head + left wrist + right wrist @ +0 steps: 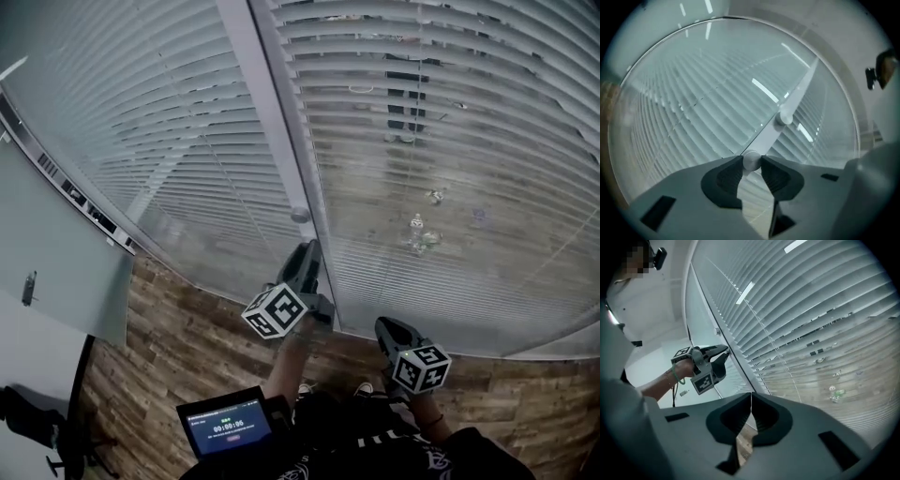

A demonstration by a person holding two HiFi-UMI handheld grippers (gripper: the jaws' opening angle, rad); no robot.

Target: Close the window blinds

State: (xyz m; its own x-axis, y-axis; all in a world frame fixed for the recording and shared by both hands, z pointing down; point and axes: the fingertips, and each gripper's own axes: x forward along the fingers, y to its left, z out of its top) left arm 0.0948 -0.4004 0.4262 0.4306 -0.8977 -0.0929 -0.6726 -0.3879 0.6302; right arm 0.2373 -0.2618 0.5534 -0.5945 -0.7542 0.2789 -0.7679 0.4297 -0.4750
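Across the upper half of the head view, from 9 round to 3 o'clock, hang the blinds (pixel 450 141). Their slats are tilted partly open, so some small bottles (pixel 419 232) beyond them show through at 2 o'clock. A pale frame post (pixel 272 103) runs from 12 o'clock down to the centre and splits the blinds into a left and a right stretch. On that post sits a round knob (pixel 751 159), and the left gripper (pixel 307 251) has its jaws closed on it, one pad touching each side. A second knob (pixel 300 215) stands just past the jaw tips, farther up the post.

The right gripper (pixel 388 328) is at 5 o'clock, near the window's bottom rail (pixel 441 343), with its jaws together and nothing between them. A strip of wooden floor (pixel 187 328) lies open along the foot of the window from 8 to 4 o'clock. A grey wall (pixel 56 262) closes off the 9 o'clock side. A small lit screen (pixel 228 427) sits at 7 o'clock, close to the person's body.

Only the left gripper view shows the gripped knob, since the gripper covers it in the head view. The right gripper view shows the left gripper side-on at 9 o'clock, with the hand (pixel 682 369) that carries it.
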